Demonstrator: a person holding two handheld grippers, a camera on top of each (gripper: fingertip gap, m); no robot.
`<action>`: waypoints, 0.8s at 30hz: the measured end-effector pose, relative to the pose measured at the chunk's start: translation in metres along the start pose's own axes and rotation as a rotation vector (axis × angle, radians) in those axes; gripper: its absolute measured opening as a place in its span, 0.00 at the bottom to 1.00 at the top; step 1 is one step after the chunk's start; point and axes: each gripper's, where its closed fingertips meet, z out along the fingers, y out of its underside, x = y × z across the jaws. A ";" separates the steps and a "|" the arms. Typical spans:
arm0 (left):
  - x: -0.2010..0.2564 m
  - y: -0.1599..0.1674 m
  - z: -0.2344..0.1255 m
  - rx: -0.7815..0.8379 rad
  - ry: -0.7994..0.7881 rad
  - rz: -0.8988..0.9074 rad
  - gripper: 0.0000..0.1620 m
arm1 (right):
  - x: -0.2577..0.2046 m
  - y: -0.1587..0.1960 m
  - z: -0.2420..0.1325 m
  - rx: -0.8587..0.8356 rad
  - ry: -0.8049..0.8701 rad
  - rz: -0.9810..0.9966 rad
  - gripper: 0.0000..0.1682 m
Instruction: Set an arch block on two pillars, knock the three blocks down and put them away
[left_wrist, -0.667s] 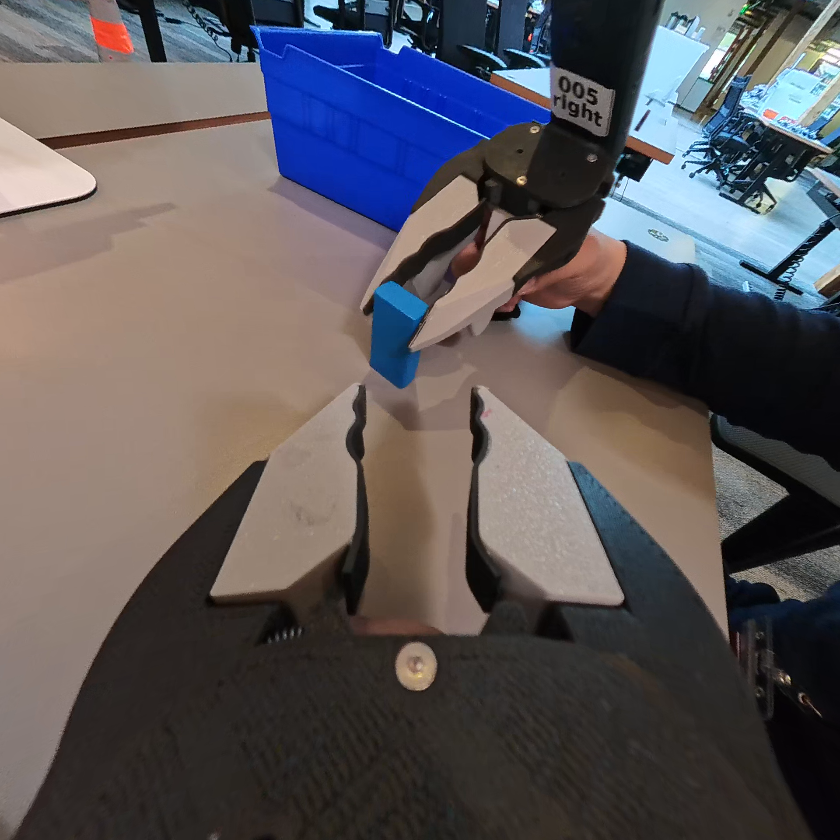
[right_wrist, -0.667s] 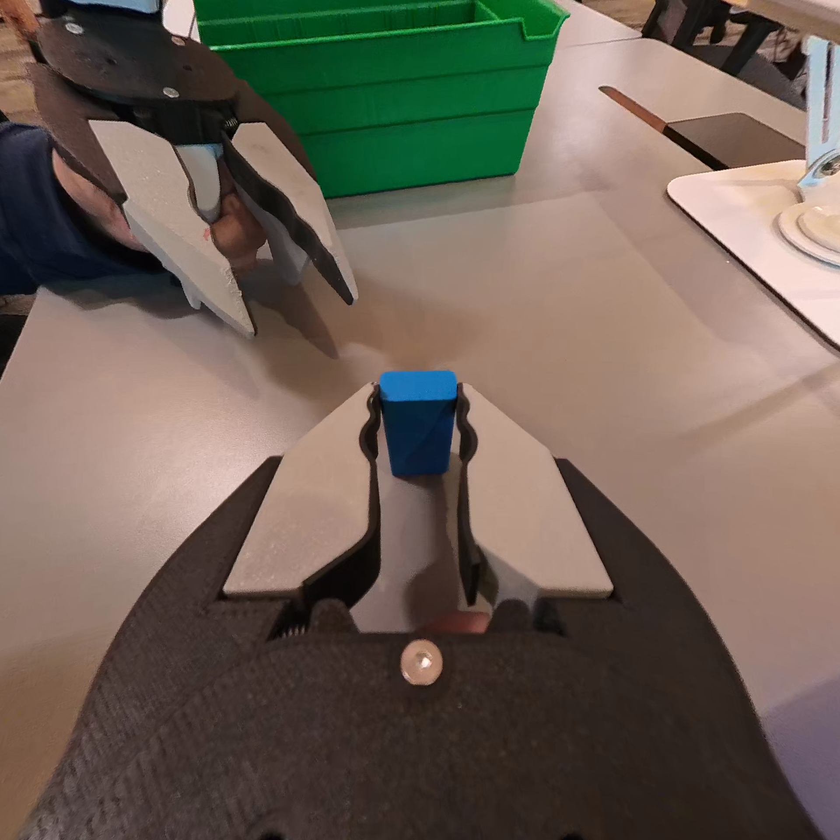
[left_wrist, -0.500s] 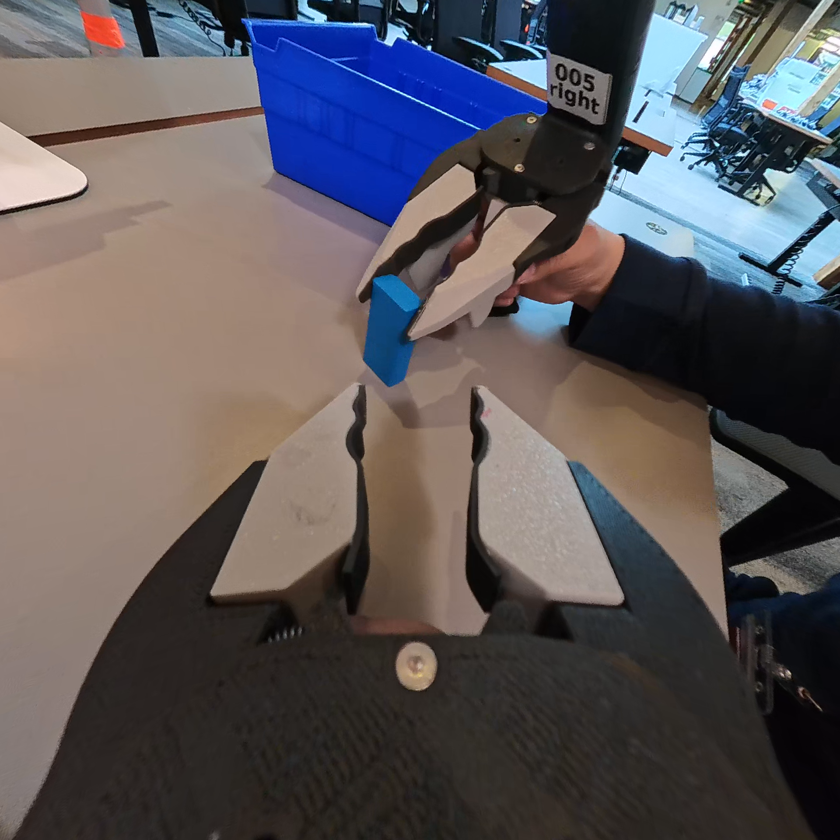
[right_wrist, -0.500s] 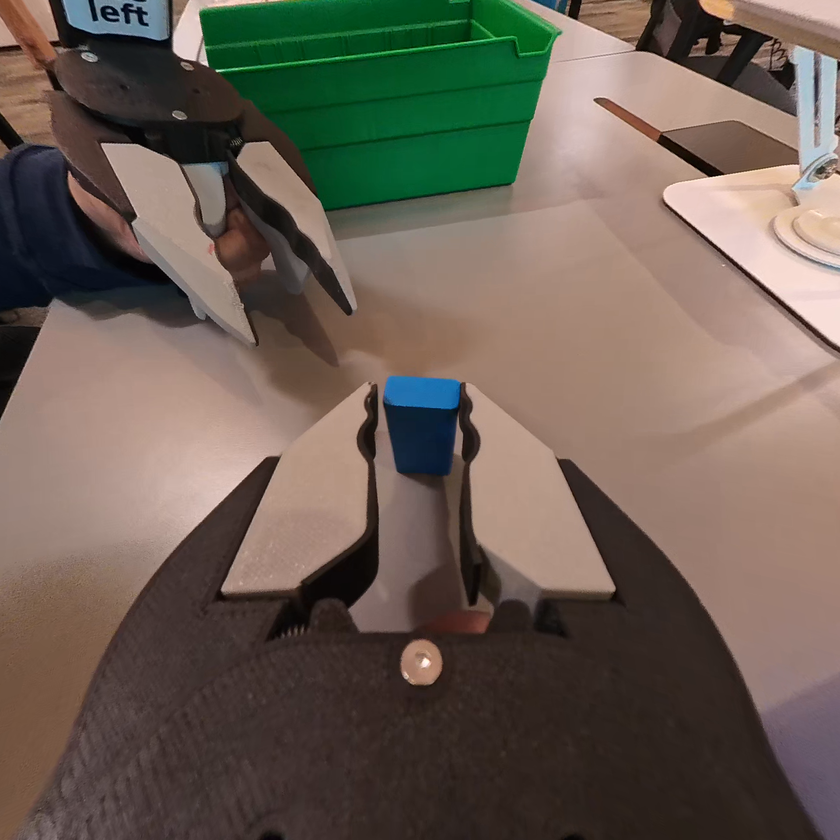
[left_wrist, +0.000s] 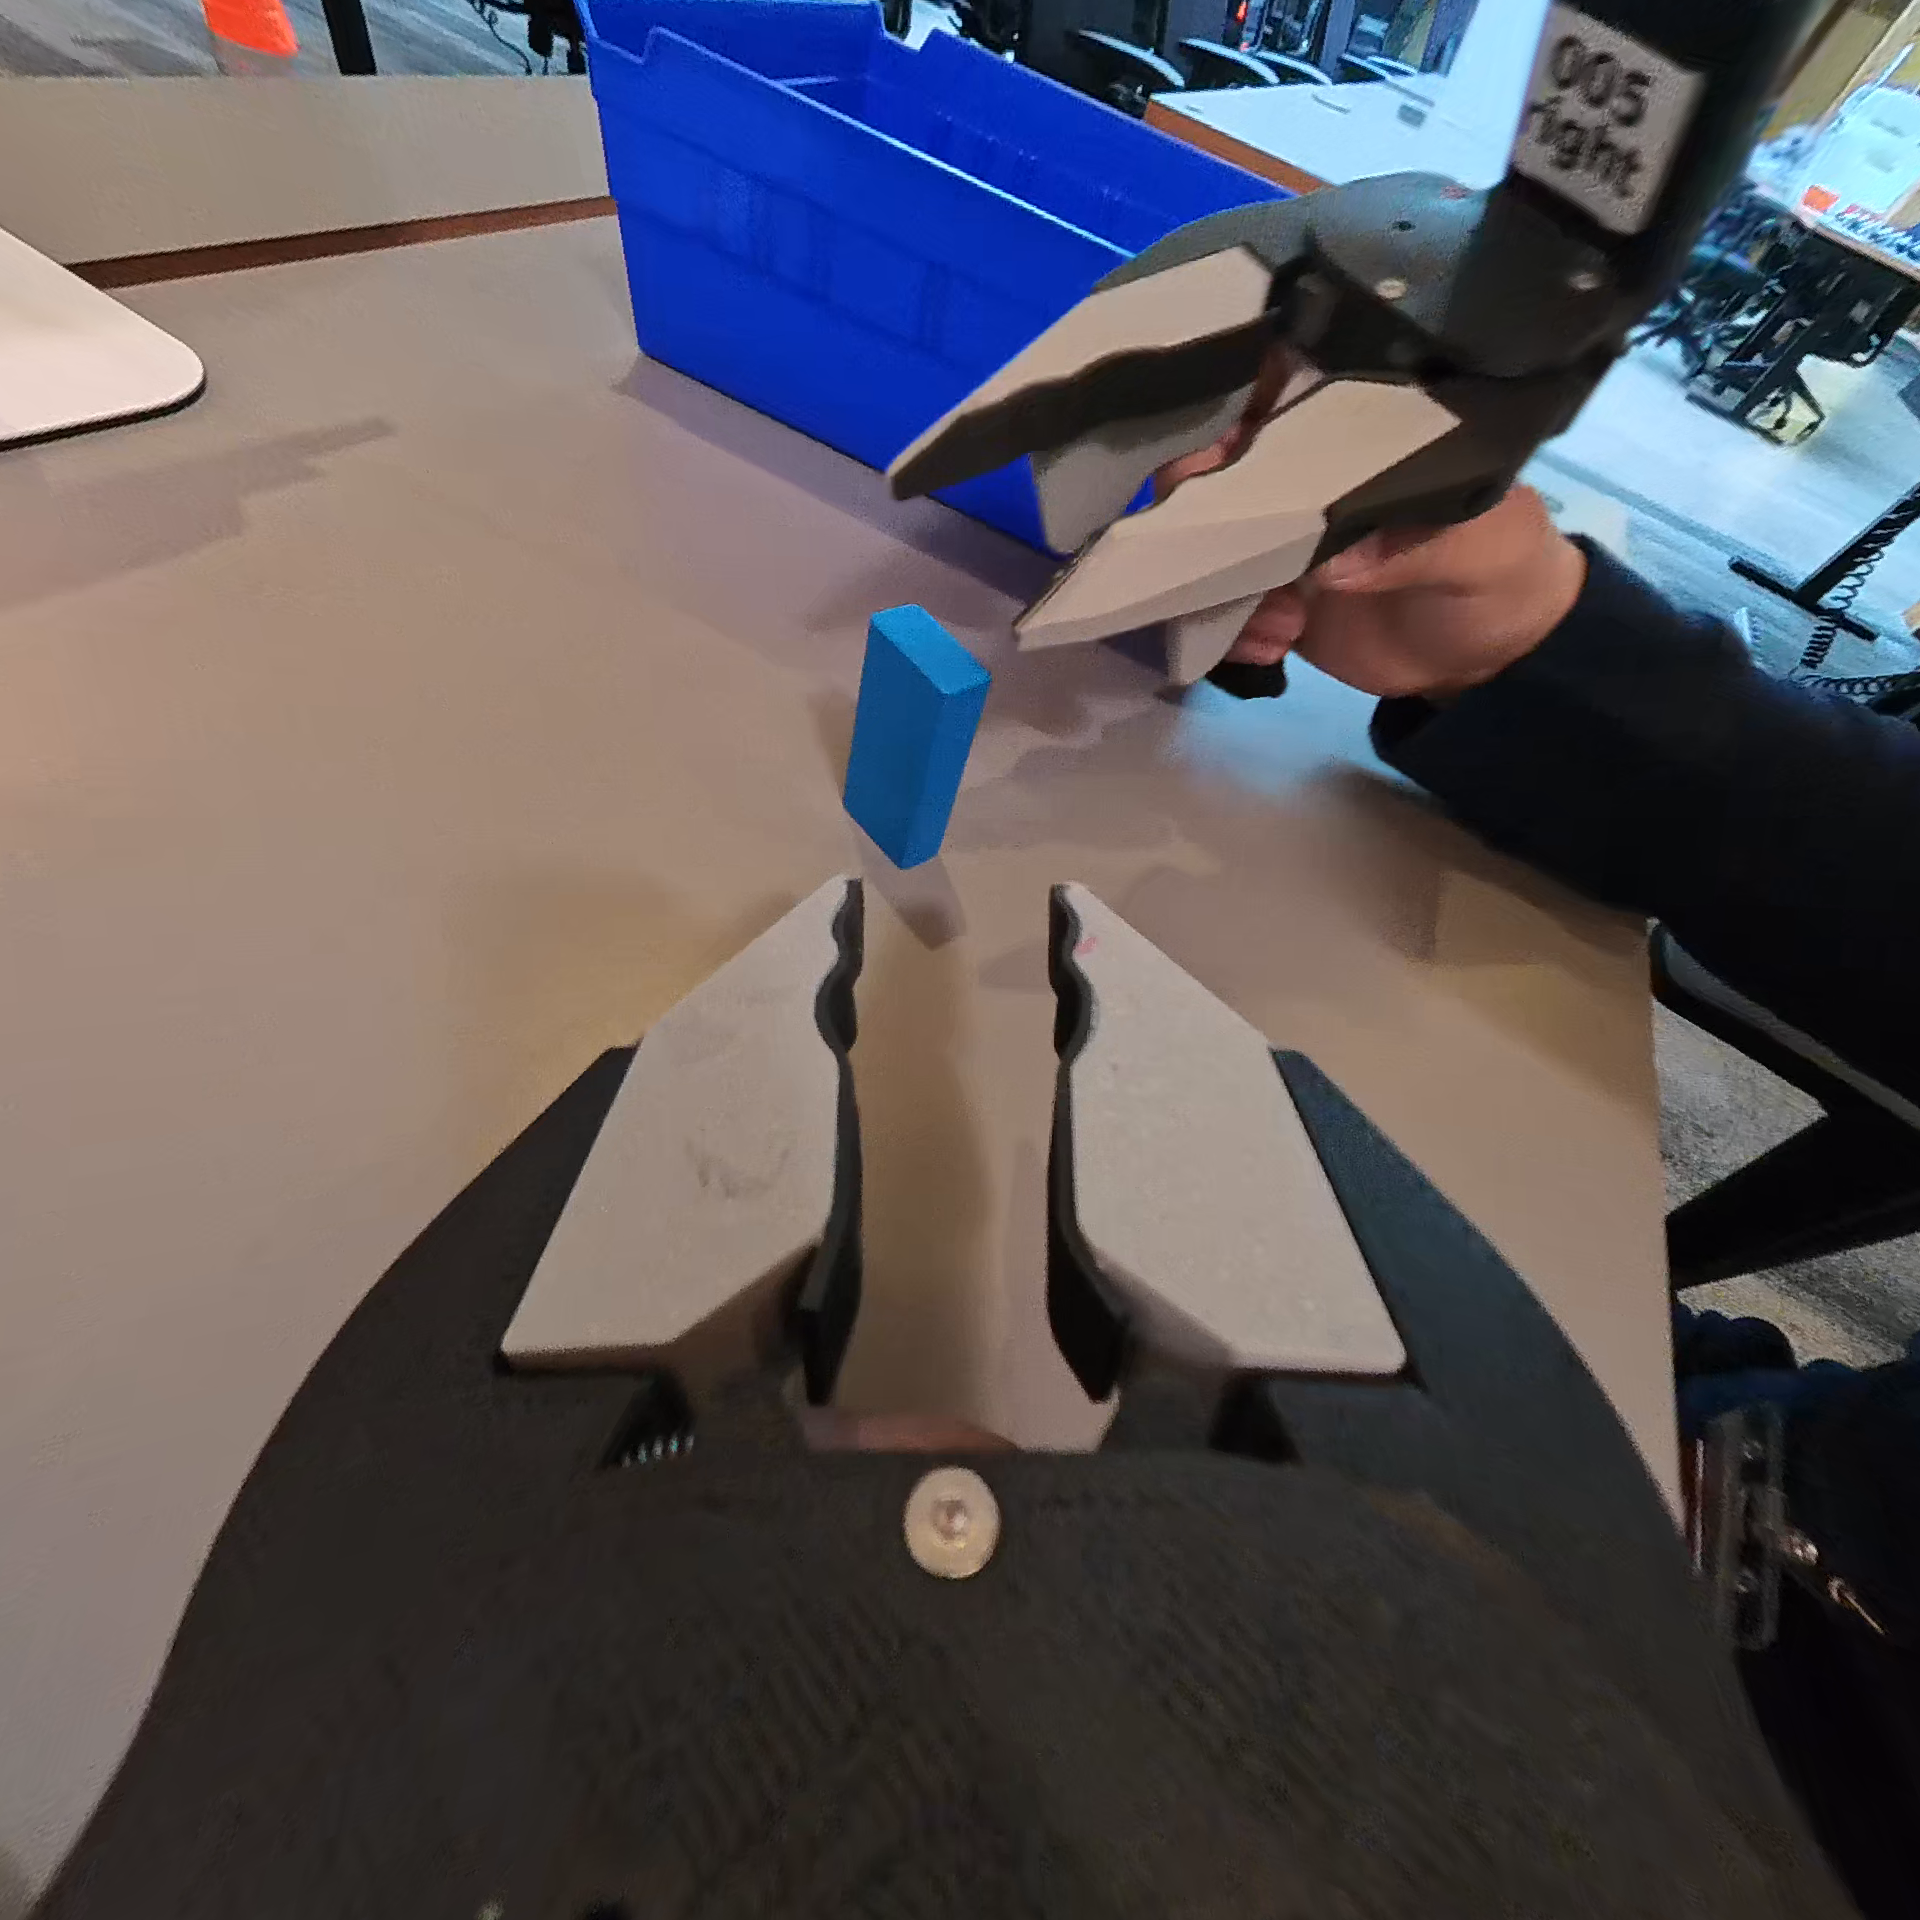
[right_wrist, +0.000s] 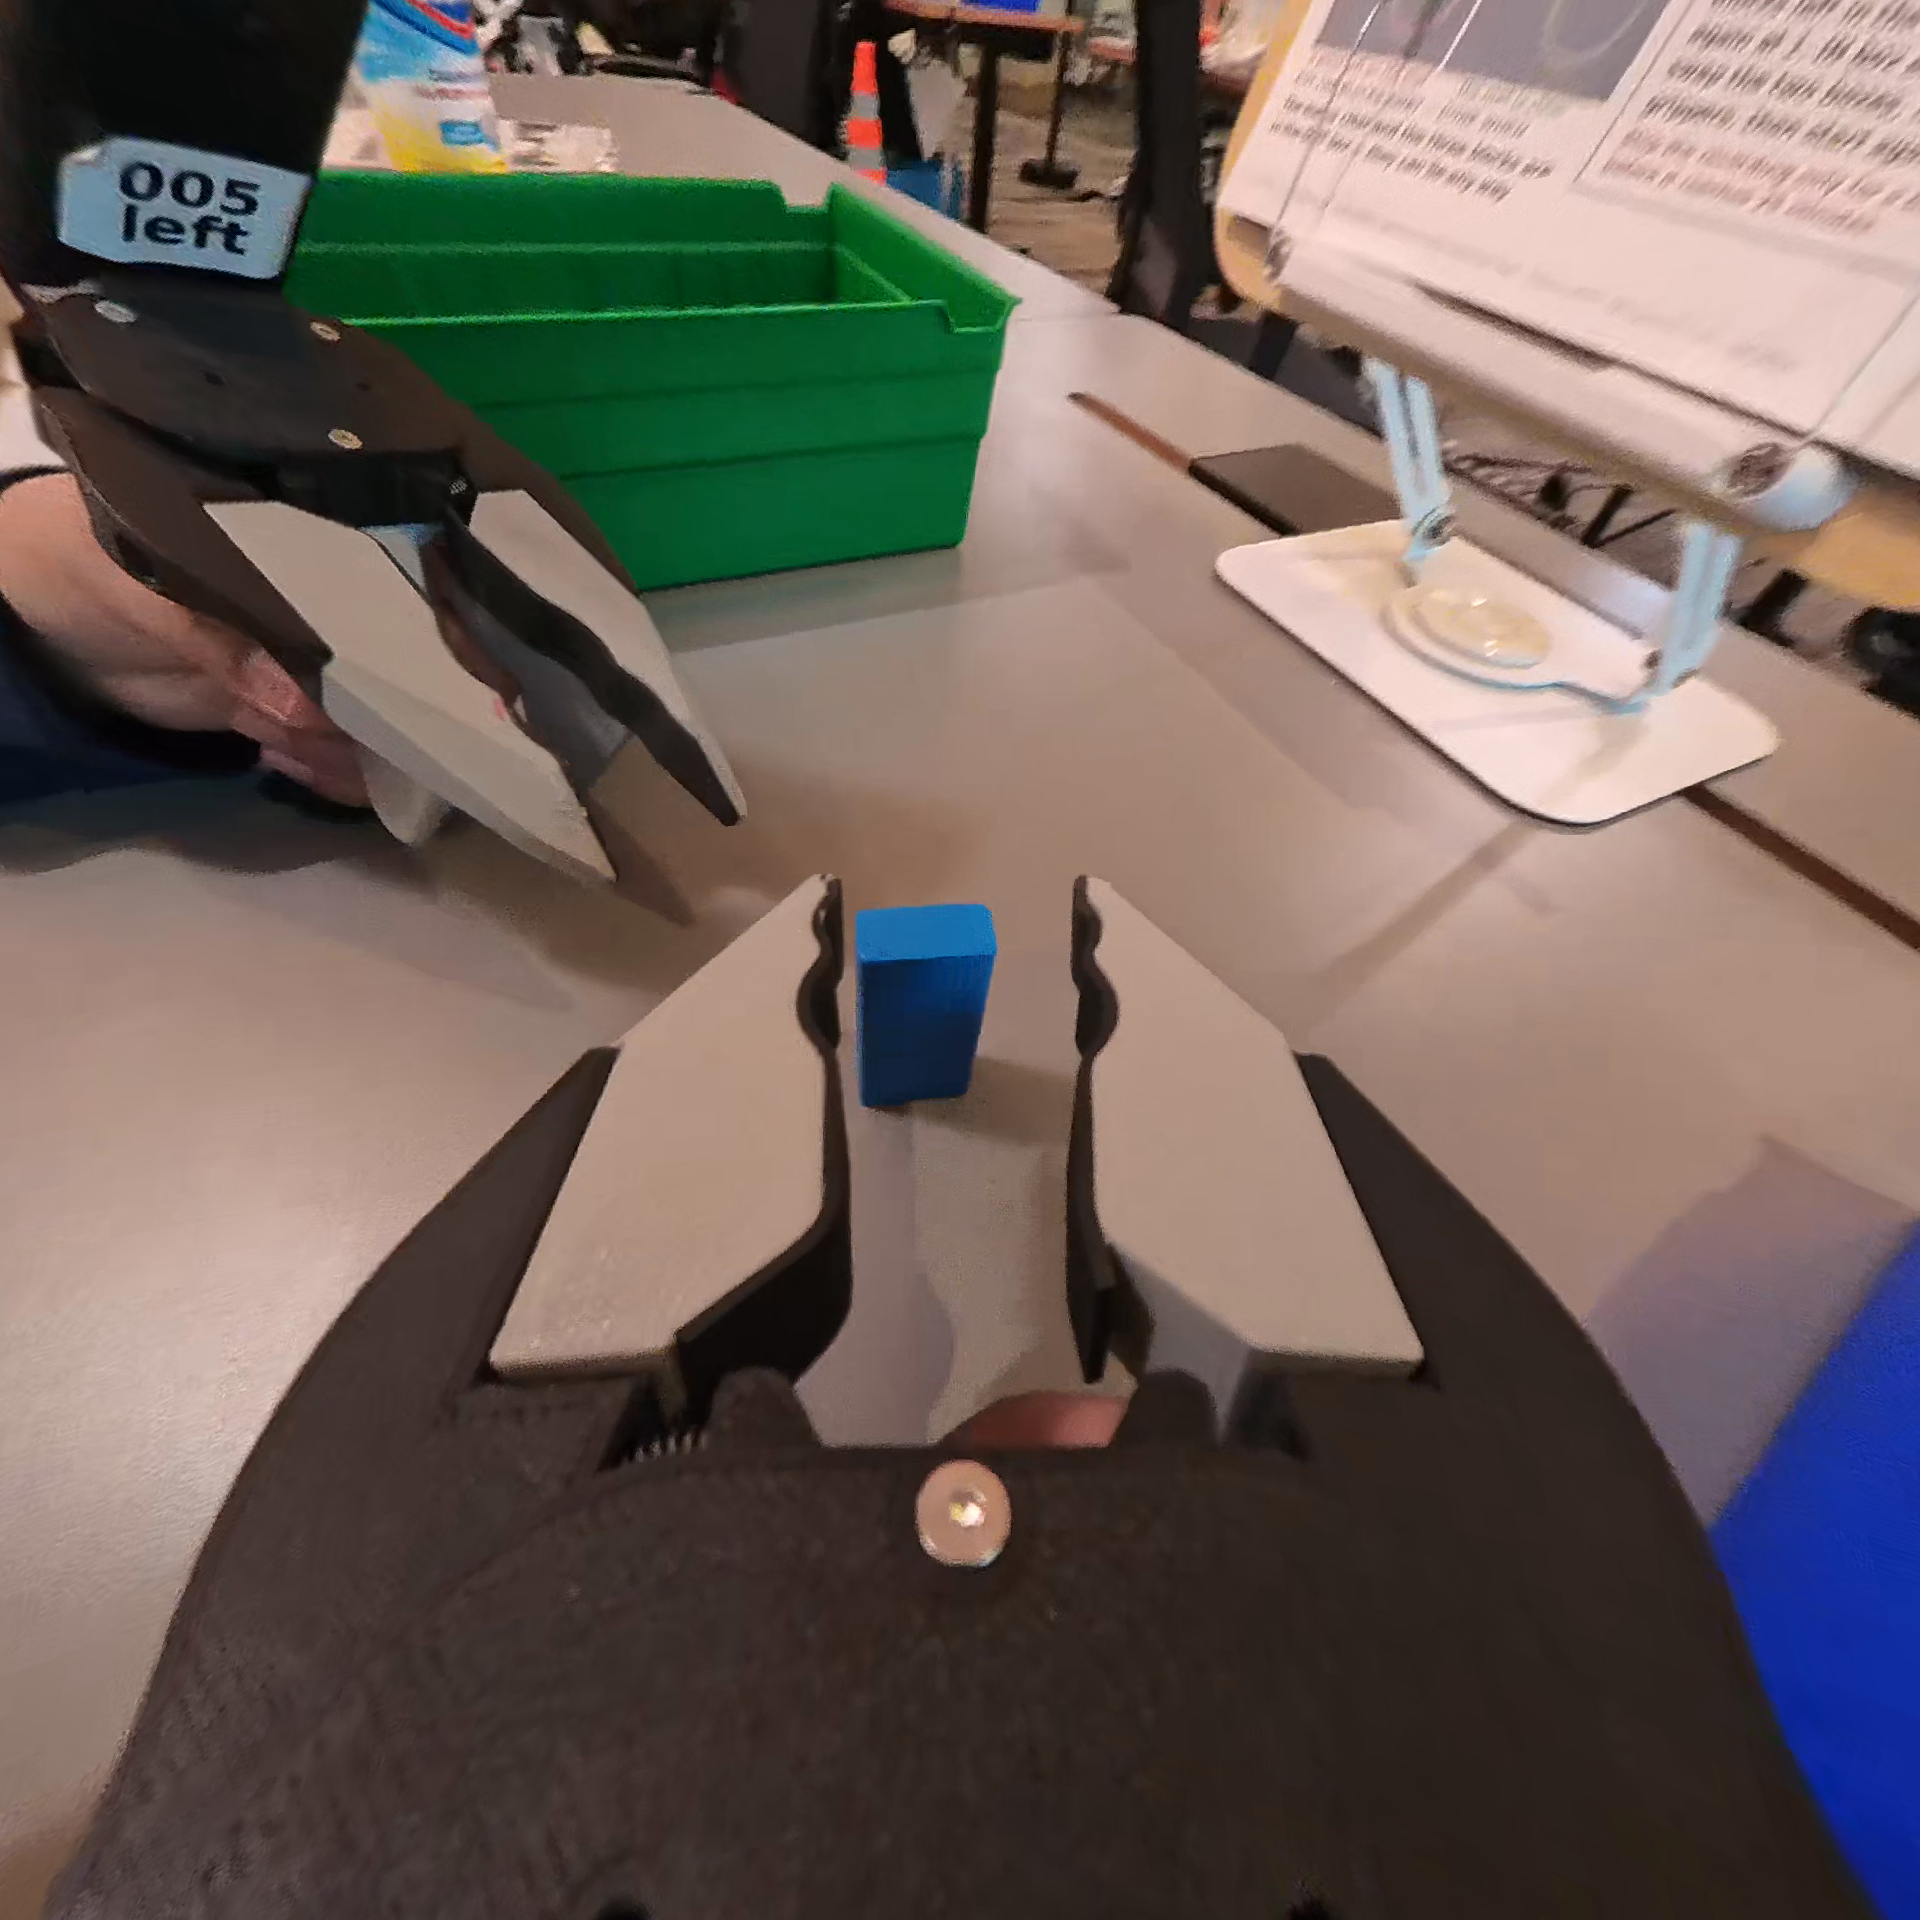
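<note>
A blue rectangular block (left_wrist: 914, 738) stands upright on the grey table (left_wrist: 312, 727), just beyond my left gripper (left_wrist: 954, 904), which is open and empty. My right gripper (left_wrist: 966, 561) hovers open above and to the right of the block, clear of it. In the right wrist view the block (right_wrist: 923, 1003) shows between the spread fingers of my right gripper (right_wrist: 954, 894) and touches neither. My left gripper (right_wrist: 665, 847) shows there at the left, open, tips near the table. No other block is in view.
A blue bin (left_wrist: 831, 260) stands behind the block in the left wrist view; its corner (right_wrist: 1818, 1558) is at the right gripper's lower right. A green bin (right_wrist: 675, 416) stands beyond the left gripper. A white stand base (right_wrist: 1486, 675) holding a paper board sits at the right.
My right gripper has opened, let go of the blue block and drawn up and back from it. The block now stands alone on the table. The left gripper has stayed open.
</note>
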 end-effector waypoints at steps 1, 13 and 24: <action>-0.001 0.000 0.000 0.001 -0.002 -0.004 0.21 | 0.000 0.000 -0.002 0.000 0.028 -0.018 0.21; -0.005 0.000 -0.001 0.000 -0.006 -0.045 0.20 | -0.040 0.025 0.001 -0.132 -0.079 -0.188 0.02; -0.005 0.002 -0.001 -0.009 -0.005 -0.046 0.20 | -0.040 0.056 0.030 -0.313 0.024 -0.291 0.07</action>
